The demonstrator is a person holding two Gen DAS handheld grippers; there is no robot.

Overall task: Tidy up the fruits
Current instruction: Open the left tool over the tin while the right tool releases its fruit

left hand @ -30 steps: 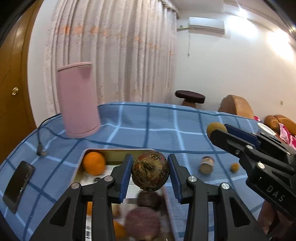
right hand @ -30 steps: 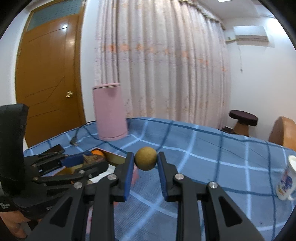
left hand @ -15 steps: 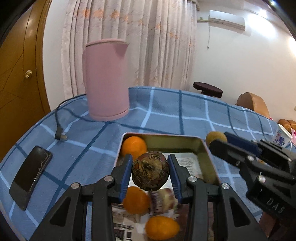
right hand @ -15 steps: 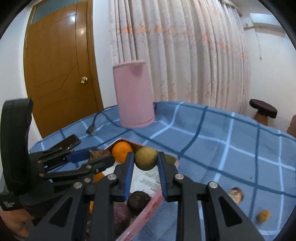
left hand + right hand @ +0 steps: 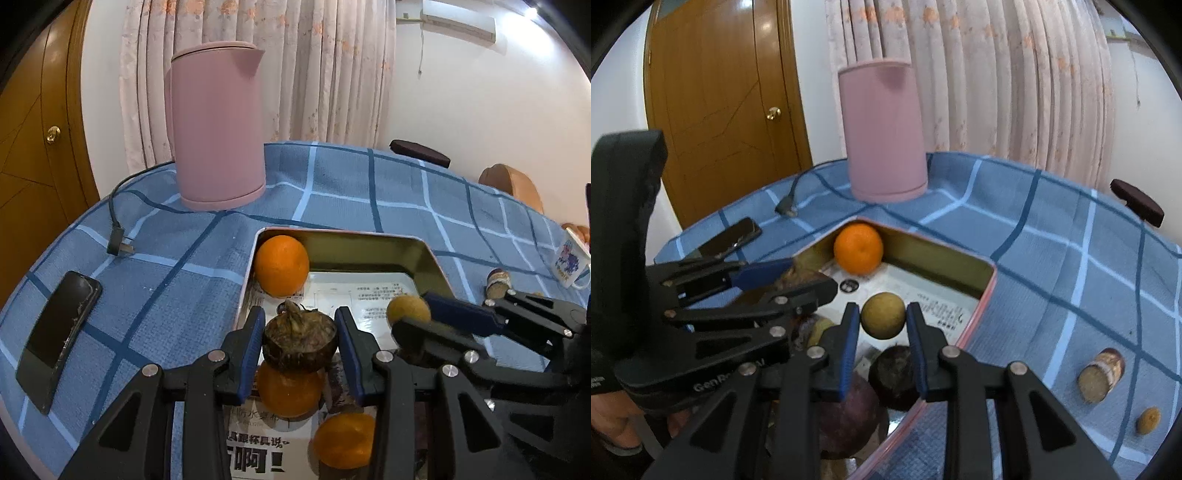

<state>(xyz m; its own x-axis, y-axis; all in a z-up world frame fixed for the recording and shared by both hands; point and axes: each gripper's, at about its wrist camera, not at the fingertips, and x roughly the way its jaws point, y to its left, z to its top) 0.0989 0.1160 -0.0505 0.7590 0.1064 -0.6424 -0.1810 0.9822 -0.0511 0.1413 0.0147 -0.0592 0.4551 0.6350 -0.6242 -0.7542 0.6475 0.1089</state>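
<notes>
Now, in the left wrist view, the left gripper (image 5: 300, 345) is clamped on a dark brown, husky round fruit (image 5: 300, 345), just as it was a second ago, but the scene beneath it has changed: the hand has swung in and dropped, so the fruit hangs above the near part of the metal tray (image 5: 430, 258) rather than short of it, directly over one orange (image 5: 290, 391). A second orange (image 5: 282, 266) sits in the tray's corner at eleven o'clock from the gripper, a third (image 5: 343, 441) lies at five o'clock, and the pink kettle (image 5: 216, 129) stands on the blue checked cloth (image 5: 351, 192) at twelve o'clock. In the right wrist view, the right gripper (image 5: 882, 320) grips a small yellow-green fruit (image 5: 882, 320); it too has come from open cloth to a spot over the tray's paper-lined floor (image 5: 942, 310), with a dark purple fruit (image 5: 894, 376) just below at six o'clock. A cut piece (image 5: 1100, 374) and a small brown fruit (image 5: 1148, 421) remain on the cloth at four o'clock. Both loads look ready for release, so two more fruits are close to being sorted, with those strays left.
</notes>
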